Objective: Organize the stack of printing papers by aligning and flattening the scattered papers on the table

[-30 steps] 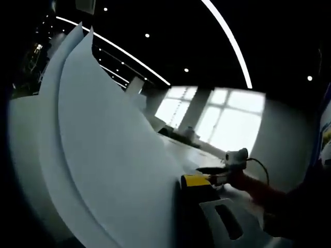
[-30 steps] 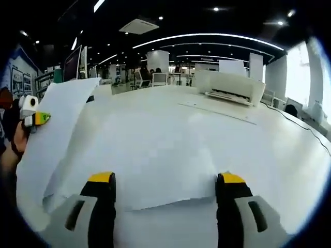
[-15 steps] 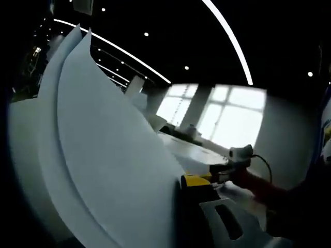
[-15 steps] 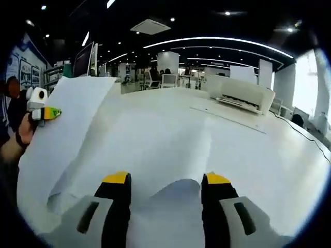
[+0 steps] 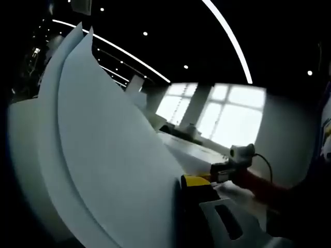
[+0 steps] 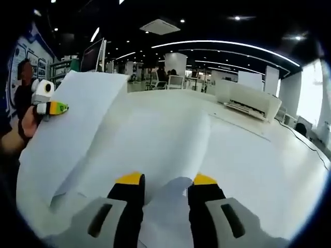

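Several white printing papers [image 6: 155,134] lie spread on the white table [image 6: 269,160]. Their left side is lifted. My left gripper [image 6: 51,108] is shut on that raised edge. In the left gripper view the sheets [image 5: 103,155] curve up on the left and hide one jaw; the other yellow-tipped jaw presses against them at my left gripper [image 5: 178,182]. My right gripper [image 6: 166,179] stands at the near edge of the papers, still open, with a raised fold of paper between its narrowed jaws. In the left gripper view a hand holds the right gripper [image 5: 227,168].
A white printer [image 6: 245,98] sits at the back right of the table, with a cable trailing to the right. A dark monitor [image 6: 95,54] stands at the back left. The person's hand [image 6: 23,129] is at the left edge. Bright windows [image 5: 222,119] are far off.
My right gripper's jaws have drawn closer together, and the near edge of the papers has buckled up between them. The left gripper still holds its raised edge.
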{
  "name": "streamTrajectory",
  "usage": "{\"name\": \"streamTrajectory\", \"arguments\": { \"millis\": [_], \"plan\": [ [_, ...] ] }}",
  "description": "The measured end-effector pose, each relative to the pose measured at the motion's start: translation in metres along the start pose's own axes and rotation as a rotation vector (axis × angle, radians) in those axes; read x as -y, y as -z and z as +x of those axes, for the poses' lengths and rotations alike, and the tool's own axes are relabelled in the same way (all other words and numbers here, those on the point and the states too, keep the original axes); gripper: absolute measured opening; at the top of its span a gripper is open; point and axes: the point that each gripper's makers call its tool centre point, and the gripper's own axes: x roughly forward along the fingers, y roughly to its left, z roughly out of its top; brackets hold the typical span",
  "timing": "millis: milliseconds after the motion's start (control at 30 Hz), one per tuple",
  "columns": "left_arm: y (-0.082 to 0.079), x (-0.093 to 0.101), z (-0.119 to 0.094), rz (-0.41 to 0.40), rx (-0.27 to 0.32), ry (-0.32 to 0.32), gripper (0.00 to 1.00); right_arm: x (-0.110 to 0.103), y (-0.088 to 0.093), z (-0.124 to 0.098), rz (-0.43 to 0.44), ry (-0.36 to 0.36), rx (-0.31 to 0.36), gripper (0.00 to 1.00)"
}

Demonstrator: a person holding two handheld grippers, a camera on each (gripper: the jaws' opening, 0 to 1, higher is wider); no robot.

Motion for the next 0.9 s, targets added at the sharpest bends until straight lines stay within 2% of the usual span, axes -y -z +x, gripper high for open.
{"name": "streamTrajectory", "arguments": {
  "millis": [433, 900],
  "plan": [
    [0.001, 0.001, 0.001, 0.003, -0.002, 0.001, 0.11, -0.013, 0.000, 0.001, -0.024, -0.044, -0.002, 0.09],
    [0.002, 0.003, 0.001, 0.005, -0.004, -0.001, 0.12, -0.015, -0.001, 0.003, -0.056, -0.032, -0.004, 0.01]
  ]
}}
